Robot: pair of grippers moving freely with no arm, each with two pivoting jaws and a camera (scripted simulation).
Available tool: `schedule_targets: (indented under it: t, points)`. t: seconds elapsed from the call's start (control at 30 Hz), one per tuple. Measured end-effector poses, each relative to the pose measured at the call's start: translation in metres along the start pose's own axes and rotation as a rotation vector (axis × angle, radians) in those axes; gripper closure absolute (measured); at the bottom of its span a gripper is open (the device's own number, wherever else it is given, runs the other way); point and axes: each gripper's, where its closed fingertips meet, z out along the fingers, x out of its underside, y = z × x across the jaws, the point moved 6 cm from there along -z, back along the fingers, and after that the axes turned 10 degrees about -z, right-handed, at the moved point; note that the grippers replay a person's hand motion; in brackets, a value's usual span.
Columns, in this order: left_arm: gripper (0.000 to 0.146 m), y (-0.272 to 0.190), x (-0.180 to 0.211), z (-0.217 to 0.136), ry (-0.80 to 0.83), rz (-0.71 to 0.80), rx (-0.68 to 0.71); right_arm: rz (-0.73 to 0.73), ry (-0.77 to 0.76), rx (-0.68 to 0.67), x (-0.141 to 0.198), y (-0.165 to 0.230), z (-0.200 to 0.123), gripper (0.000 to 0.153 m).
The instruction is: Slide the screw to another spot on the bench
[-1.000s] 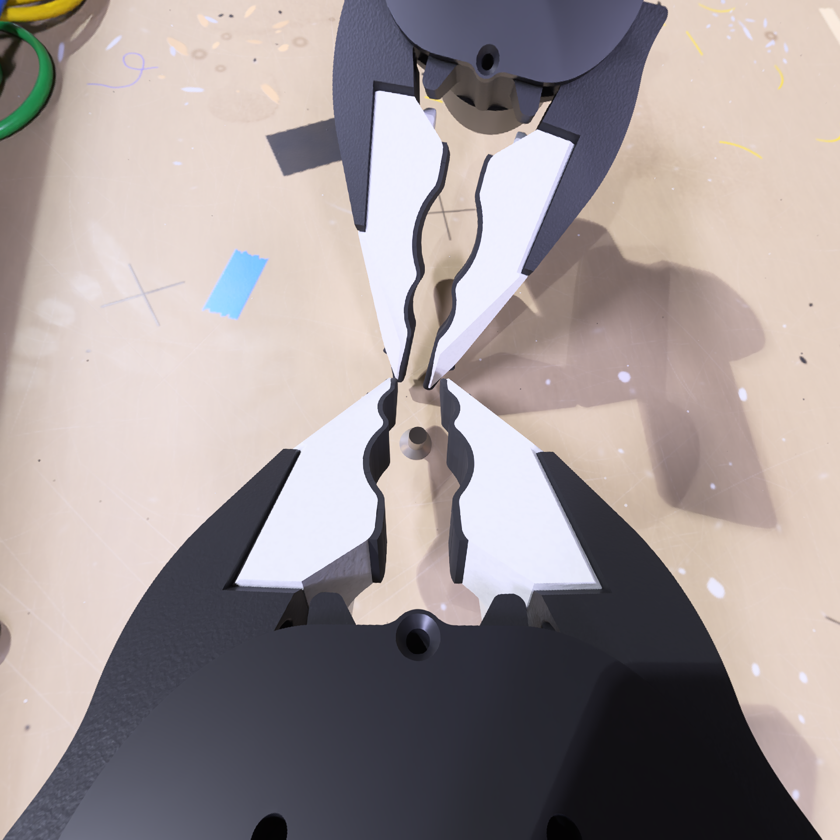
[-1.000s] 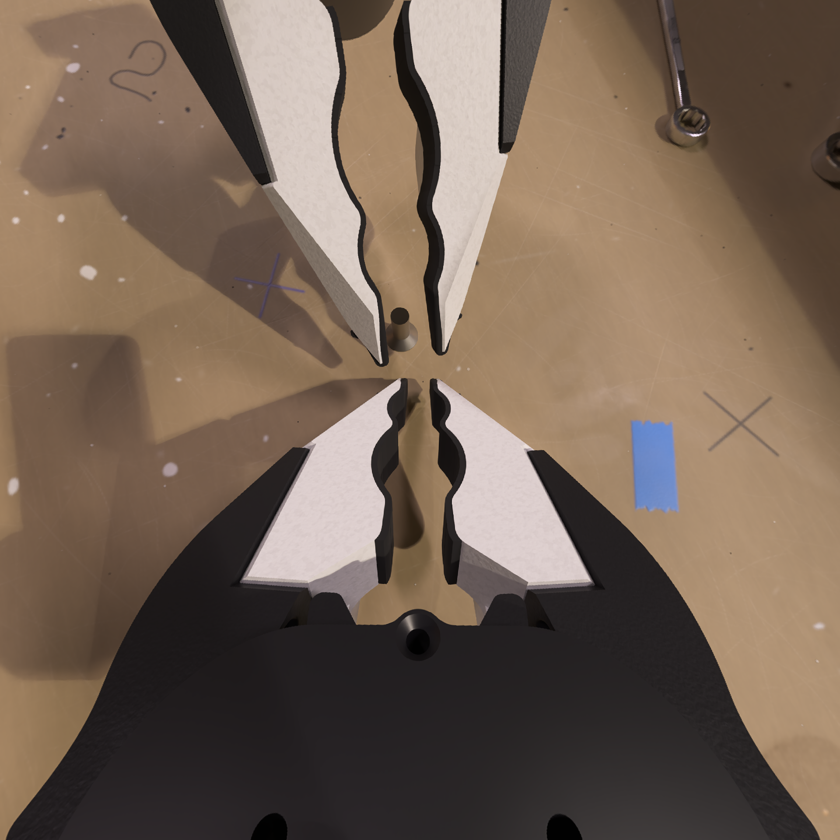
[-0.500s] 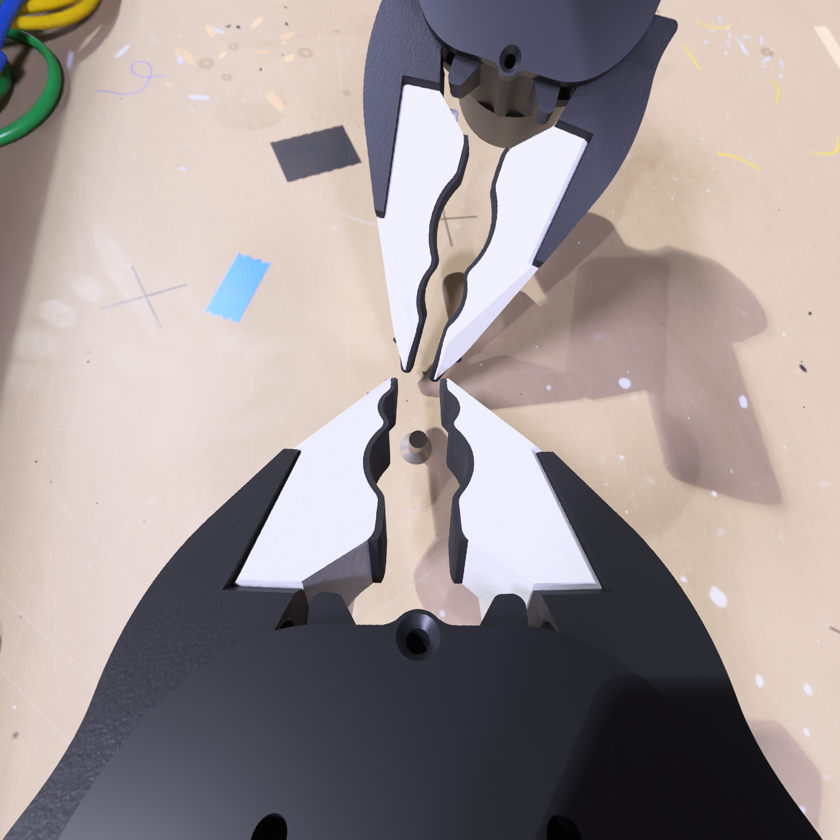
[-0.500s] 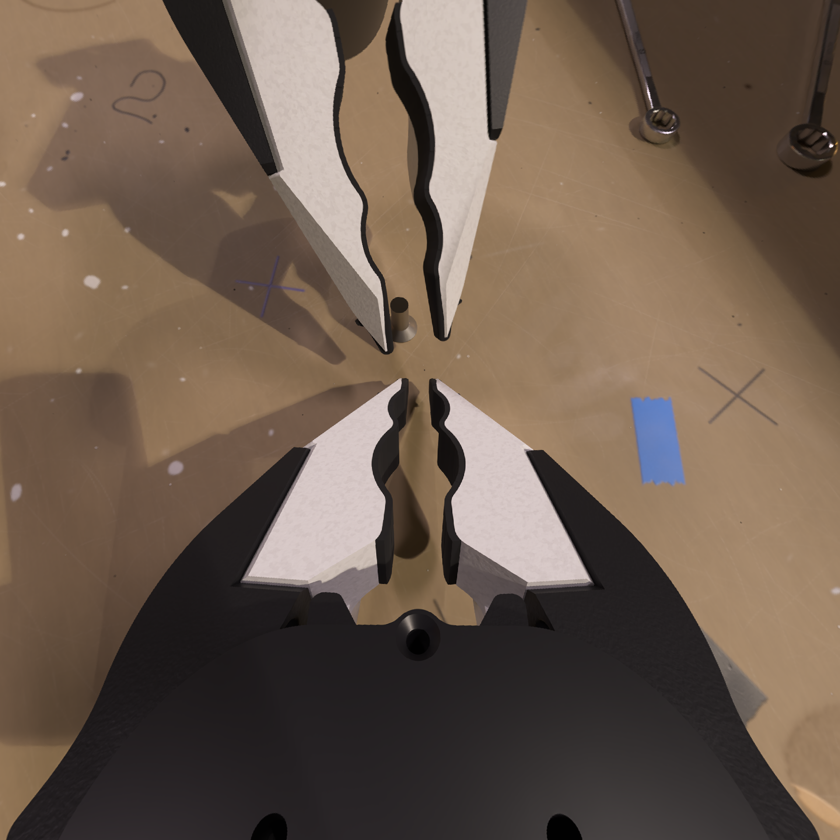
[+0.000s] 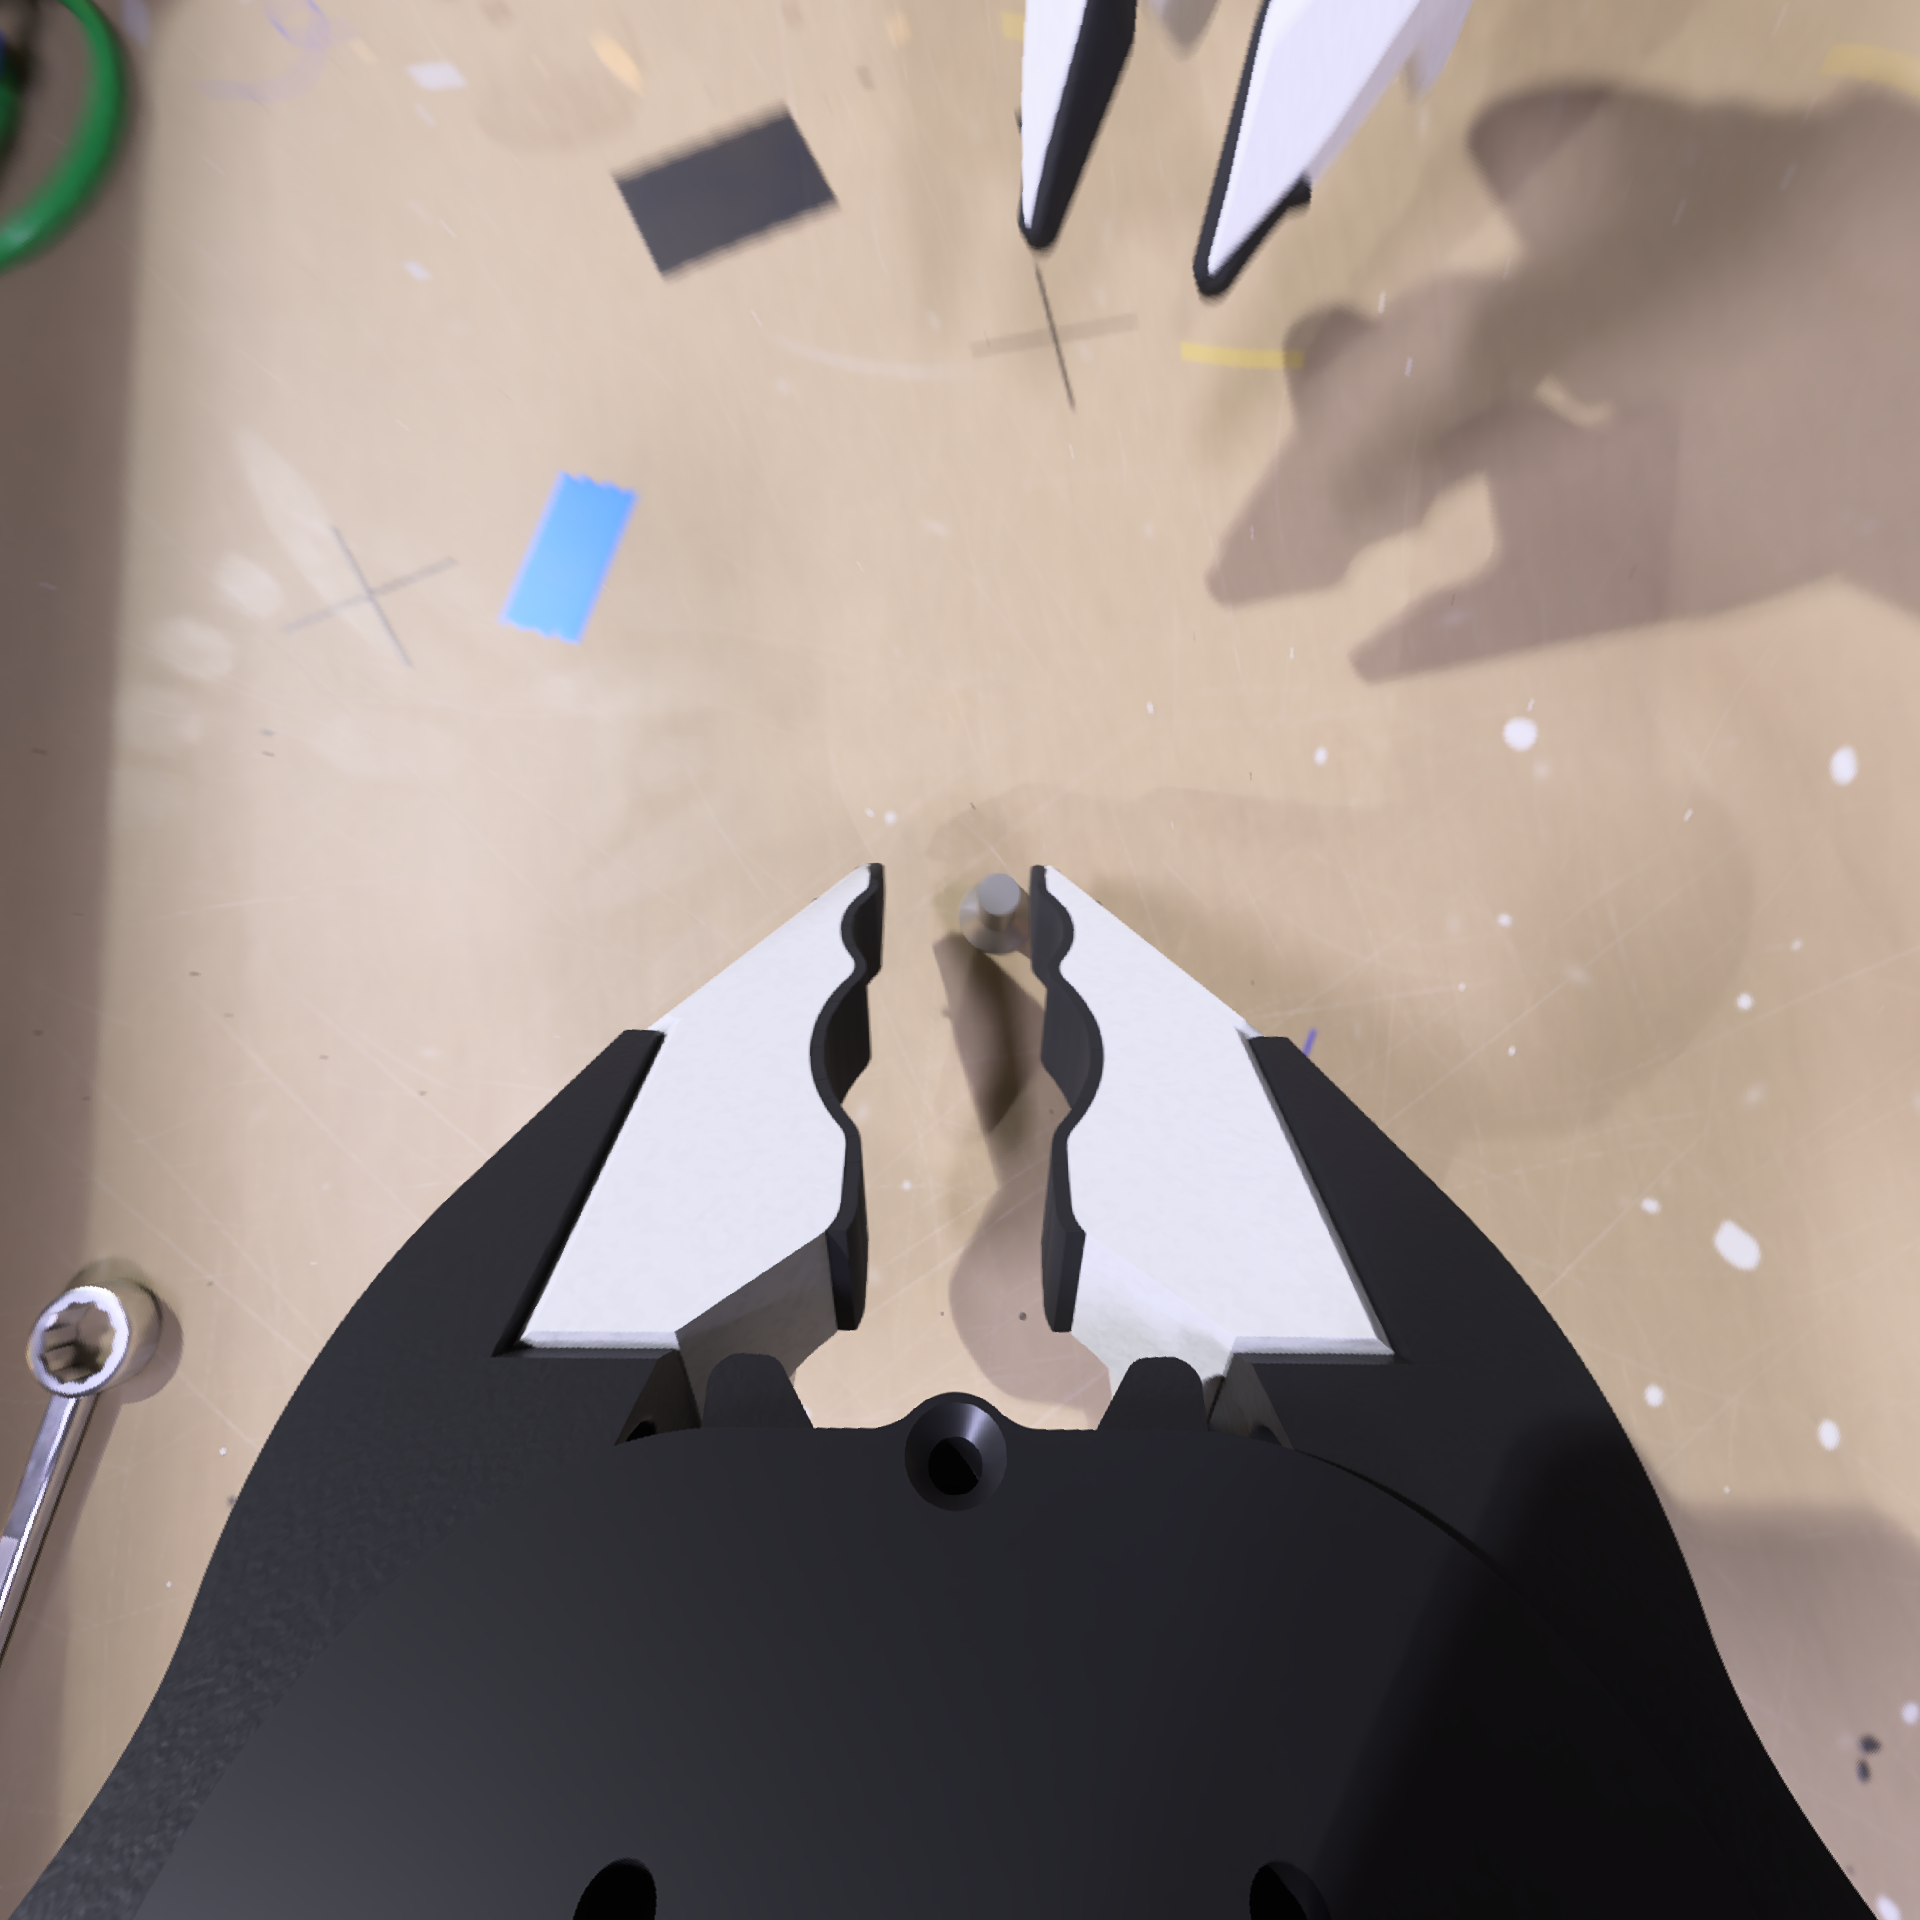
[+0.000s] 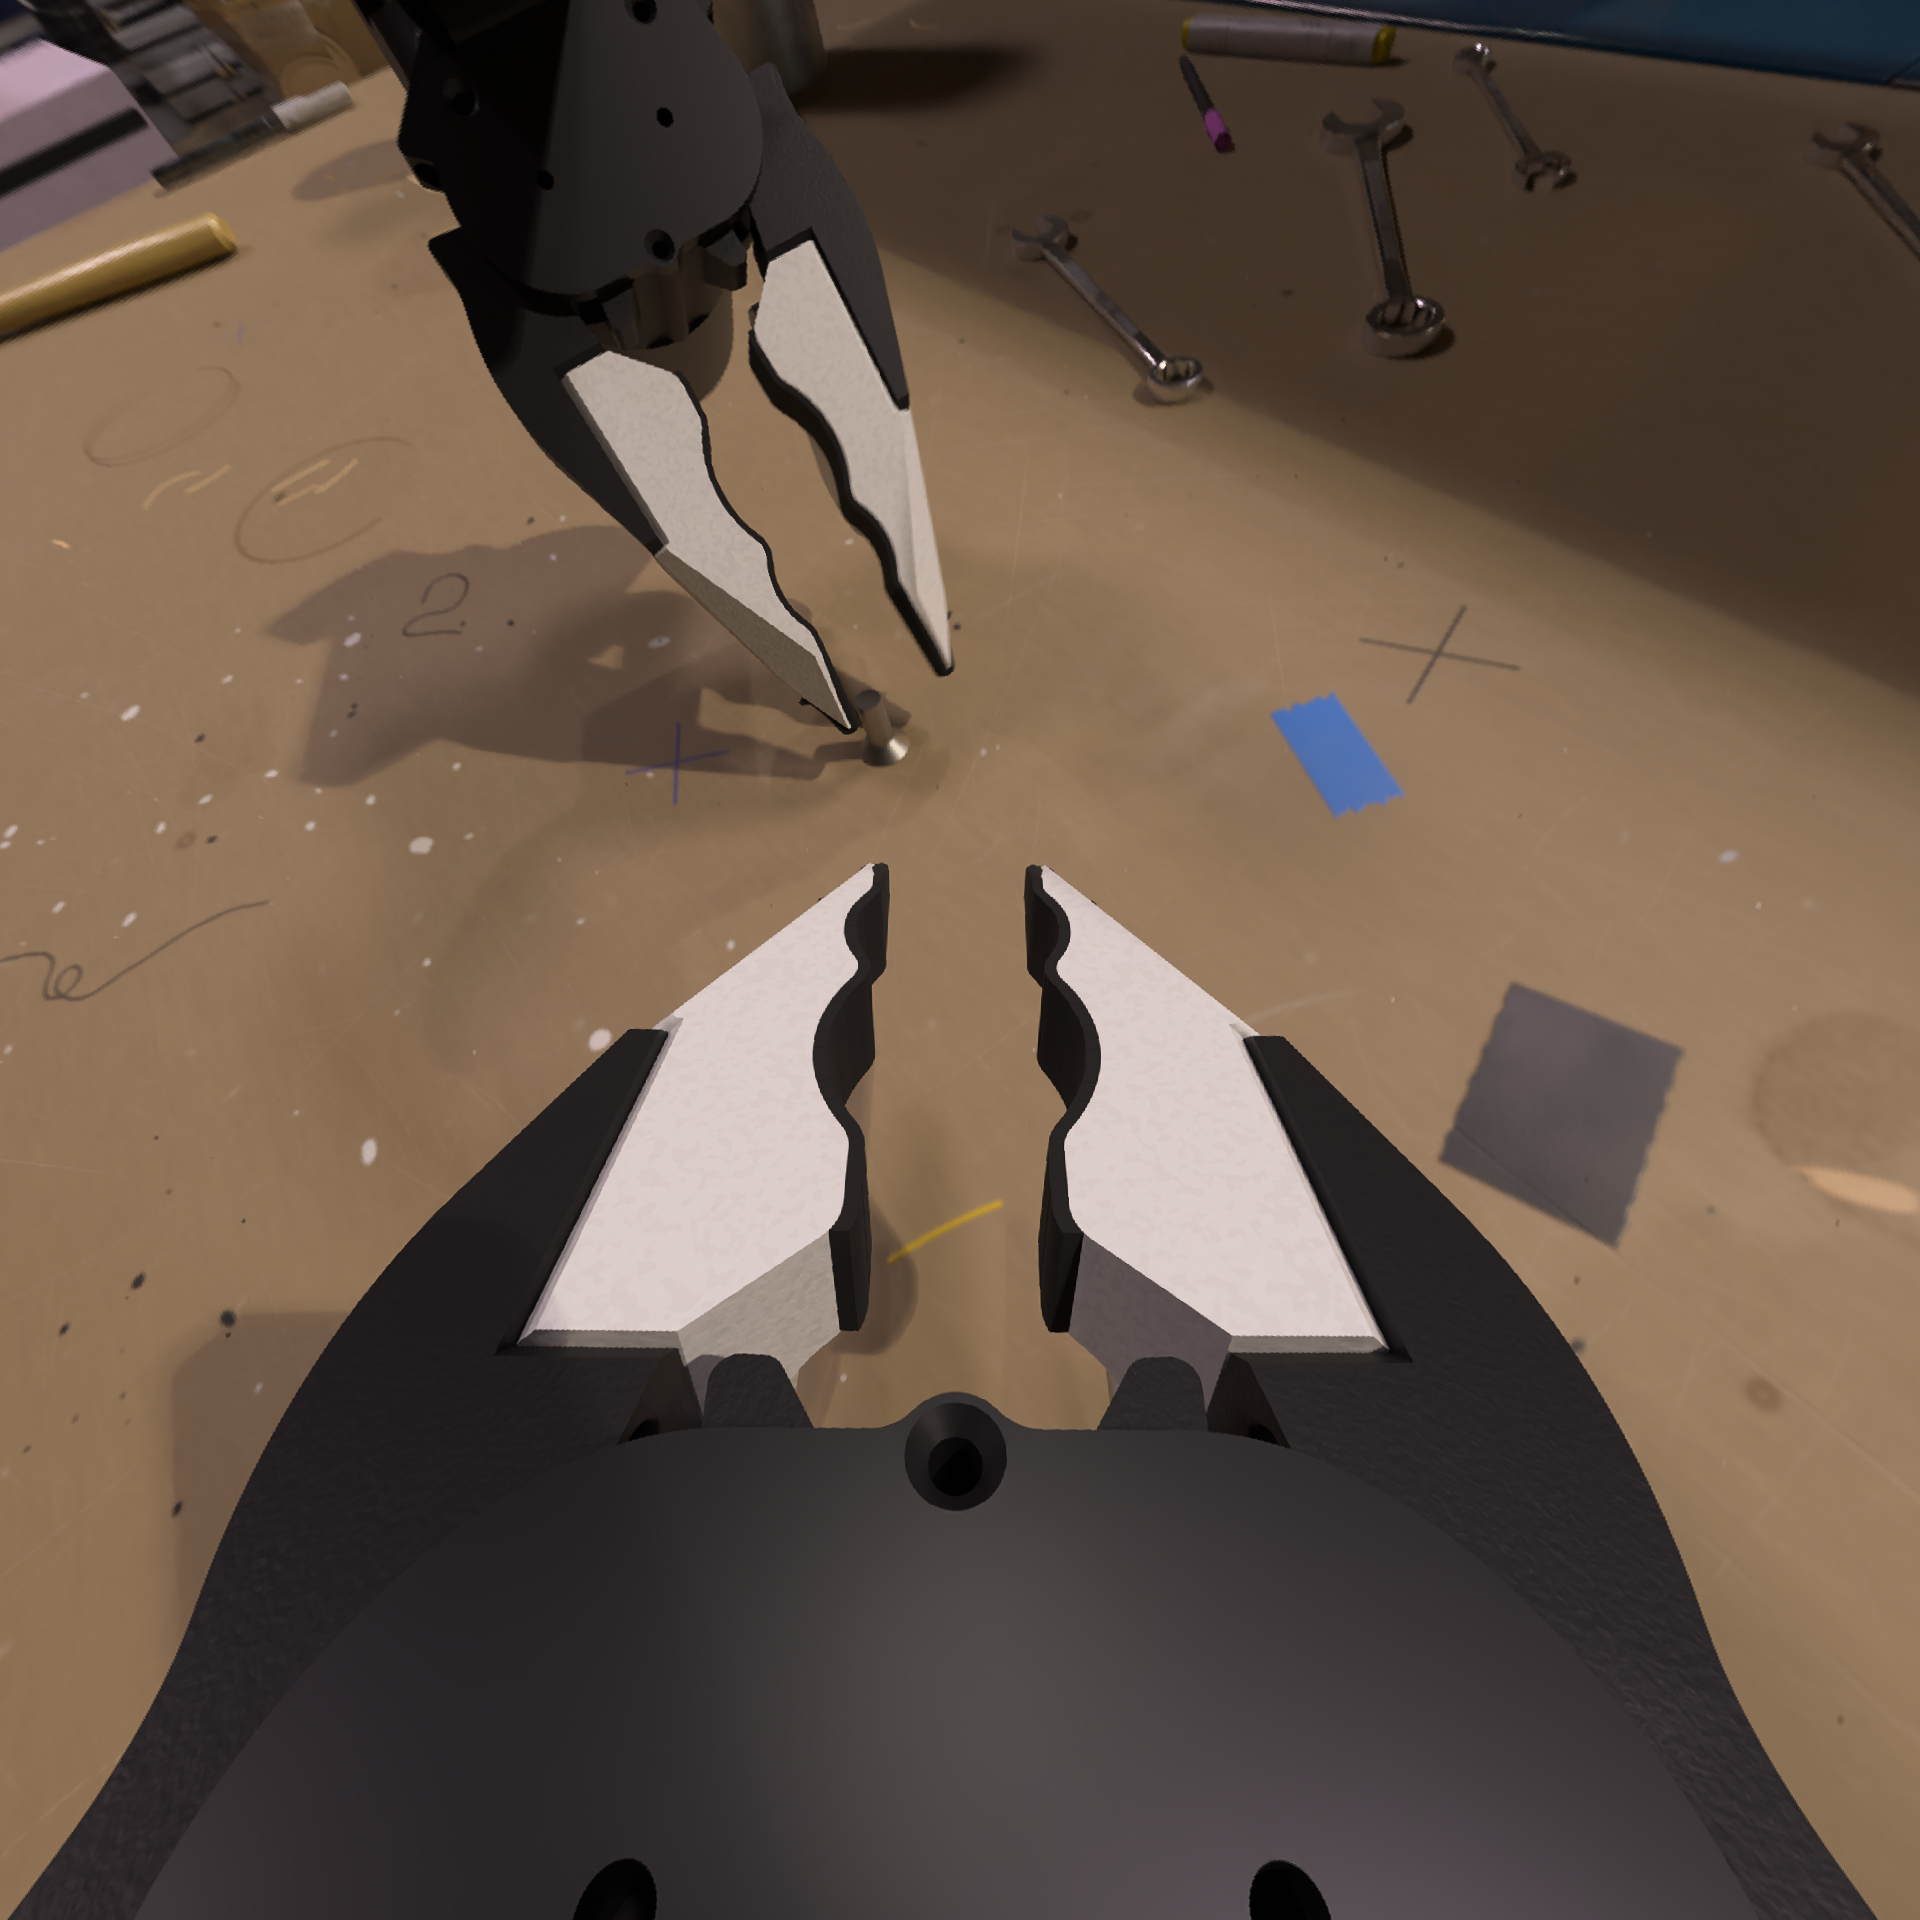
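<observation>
The screw (image 5: 992, 914) is small and grey and stands head down on the tan bench (image 5: 727, 790). My left gripper (image 5: 958, 878) is open, and the screw sits at its tips, against the inner edge of the right-hand finger. In the right wrist view the screw (image 6: 881, 729) touches one fingertip of the left gripper (image 6: 894, 694), and the other finger is clear of it. My right gripper (image 6: 956, 878) is open and empty, held back from the screw and above the bench. Its fingers also show at the top of the left wrist view (image 5: 1127, 260).
A blue tape strip (image 6: 1335, 753), pencil crosses (image 6: 1439, 655) and a dark square patch (image 6: 1558, 1107) mark the bench. Several spanners (image 6: 1112, 307) and a marker (image 6: 1205, 104) lie far right. A ring spanner (image 5: 62, 1382) lies at lower left; a green cable (image 5: 62, 156) is at upper left.
My right gripper has pulled back and up from the screw and opened wider. My left gripper has shifted, so the screw now rests against one fingertip instead of midway between the fingers.
</observation>
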Motion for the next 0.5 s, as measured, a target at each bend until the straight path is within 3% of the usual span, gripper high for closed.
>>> schedule_targets:
  t: [0.1,0.37,0.5]
  points:
    - [0.138,-0.009,0.006,0.007,0.059,0.014,0.016,-0.001,0.027,0.007,0.007,0.006,0.002,0.127]
    - [0.138,-0.027,0.024,-0.008,0.093,-0.089,-0.066,-0.142,0.208,0.126,0.024,0.004,0.017,0.127]
    - [0.138,-0.035,0.038,-0.019,0.068,-0.145,-0.090,-0.145,0.221,0.159,0.026,0.000,0.011,0.127]
